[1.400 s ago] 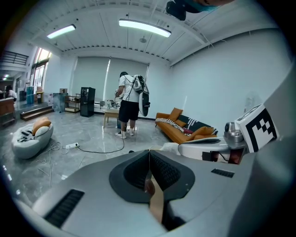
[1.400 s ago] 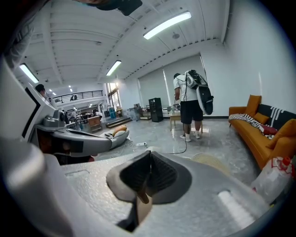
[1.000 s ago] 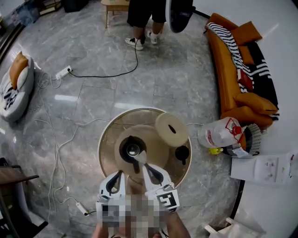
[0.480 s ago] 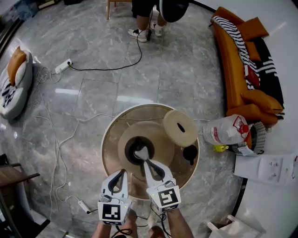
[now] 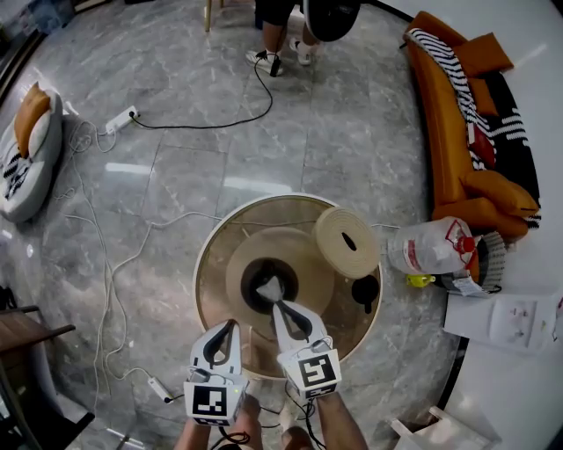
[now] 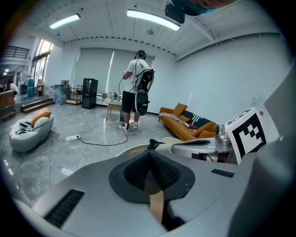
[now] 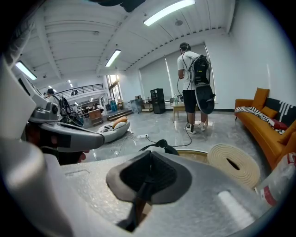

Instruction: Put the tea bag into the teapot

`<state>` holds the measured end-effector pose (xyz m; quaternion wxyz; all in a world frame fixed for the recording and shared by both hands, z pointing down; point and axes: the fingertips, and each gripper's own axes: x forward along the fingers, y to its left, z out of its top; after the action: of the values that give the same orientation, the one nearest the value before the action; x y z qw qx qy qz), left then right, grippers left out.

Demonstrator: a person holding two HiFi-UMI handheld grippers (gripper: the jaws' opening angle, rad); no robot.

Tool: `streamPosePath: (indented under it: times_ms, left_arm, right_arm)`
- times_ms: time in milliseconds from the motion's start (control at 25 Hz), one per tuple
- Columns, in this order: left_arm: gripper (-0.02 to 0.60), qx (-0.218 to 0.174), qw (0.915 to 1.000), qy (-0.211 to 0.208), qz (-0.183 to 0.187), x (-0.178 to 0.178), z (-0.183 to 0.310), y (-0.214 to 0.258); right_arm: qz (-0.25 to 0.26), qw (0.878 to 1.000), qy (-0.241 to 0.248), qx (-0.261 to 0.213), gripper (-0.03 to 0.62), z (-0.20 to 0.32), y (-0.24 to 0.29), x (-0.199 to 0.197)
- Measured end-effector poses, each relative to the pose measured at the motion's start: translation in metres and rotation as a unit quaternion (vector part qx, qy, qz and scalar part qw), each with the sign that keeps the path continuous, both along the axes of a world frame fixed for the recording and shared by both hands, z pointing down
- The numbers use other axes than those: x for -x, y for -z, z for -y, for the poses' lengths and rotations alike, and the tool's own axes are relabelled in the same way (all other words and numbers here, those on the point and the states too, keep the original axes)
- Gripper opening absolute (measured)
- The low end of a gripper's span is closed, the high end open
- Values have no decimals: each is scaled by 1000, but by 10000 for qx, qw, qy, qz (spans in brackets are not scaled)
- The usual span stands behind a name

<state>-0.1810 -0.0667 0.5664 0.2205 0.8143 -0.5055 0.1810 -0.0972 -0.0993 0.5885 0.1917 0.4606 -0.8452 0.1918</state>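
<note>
The dark teapot (image 5: 255, 274) stands open on a round wooden tray (image 5: 303, 250) on the round table (image 5: 211, 264). A pale tea bag (image 5: 268, 287) hangs at the tip of my right gripper (image 5: 278, 304), right over the teapot's mouth; the jaws are shut on it. In the right gripper view the pads meet (image 7: 150, 156) and the teapot's dark top (image 7: 163, 146) shows just beyond them. My left gripper (image 5: 230, 325) hovers shut and empty over the table's near edge, to the left of the right one.
A beige woven round mat (image 5: 347, 242) lies at the table's far right, and a small black lid-like piece (image 5: 365, 290) sits near the right rim. A plastic water jug (image 5: 429, 250) lies on the floor beside an orange sofa (image 5: 449, 132). Cables cross the floor; a person (image 5: 290, 26) stands beyond.
The right gripper carried the tea bag a little forward, from the teapot's near side to over its mouth. The left gripper kept its place beside it.
</note>
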Motion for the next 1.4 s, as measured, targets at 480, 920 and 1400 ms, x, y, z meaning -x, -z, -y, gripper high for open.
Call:
streamPosePath:
  times_ms: [480,920,1400]
  left_arm:
    - [19,166,9997,144,-97,-3,-1,-4]
    - [20,36,10000,35,12,0,-1,-5]
    - [19,-140,9998,160,55,-2,-2,29]
  right_arm:
    - [-31,10000,-39,75,72,2,-8,2]
    - [200,9998,-77,-53,279,2,-7,3]
    - [407,9990,-31,-169,272,-4,27,-3]
